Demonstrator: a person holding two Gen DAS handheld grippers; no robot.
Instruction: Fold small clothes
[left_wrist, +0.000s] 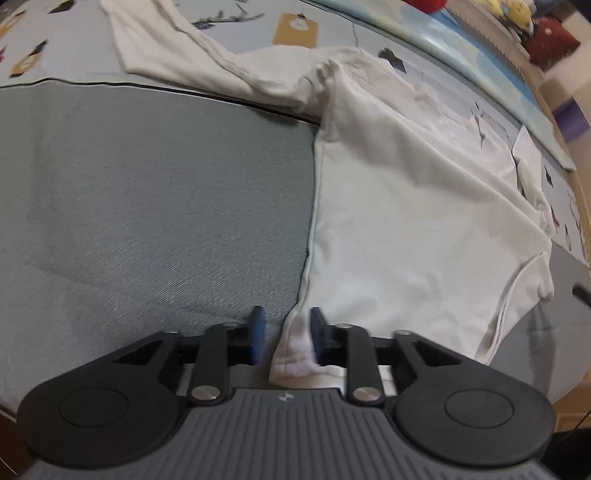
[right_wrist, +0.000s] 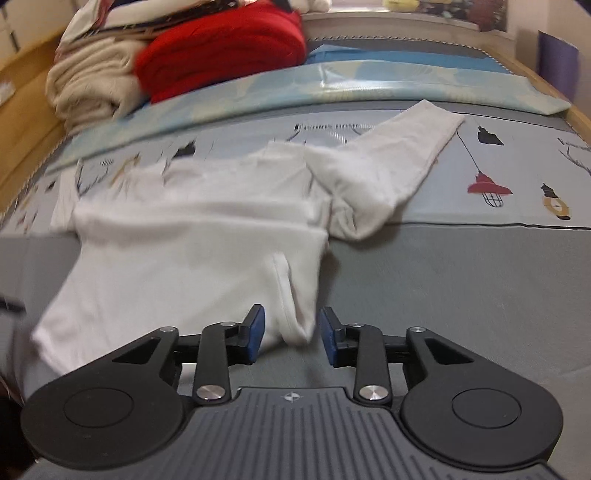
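Shirt: a white long-sleeved shirt (left_wrist: 406, 206) lies spread on the bed (left_wrist: 147, 206), mostly flat, with soft wrinkles near the armpits.
Shirt in left view: the body runs from 6 o'clock up to 1 o'clock; one sleeve (left_wrist: 177, 48) stretches off toward 11 o'clock.
Shirt in right view: the body (right_wrist: 192, 236) fills the middle and 9 o'clock side; a sleeve (right_wrist: 399, 155) angles up toward 1 o'clock.
Bed: the near part is plain grey; the far part carries a printed cover (right_wrist: 517, 177) with lanterns and dark shapes.
Left gripper: the left gripper (left_wrist: 286, 338) points steeply down over a hem corner (left_wrist: 295, 354) of the shirt at 6 o'clock.
Left fingers: parted. The hem corner sits between the blue pads; the right pad (left_wrist: 318, 334) is against the cloth, the other pad stands clear, so nothing is pinched.
Right gripper: the right gripper (right_wrist: 291, 334) points down over the other hem corner (right_wrist: 295, 325), at 6 o'clock in its view.
Right fingers: parted. A rolled fold of the hem lies between them, with a gap to each pad.
Far end: a red bundle (right_wrist: 221, 51) and a cream bundle (right_wrist: 92, 88) sit stacked at 11 o'clock in the right view, well apart from the shirt.
Sharpness: both views are slightly blurred.
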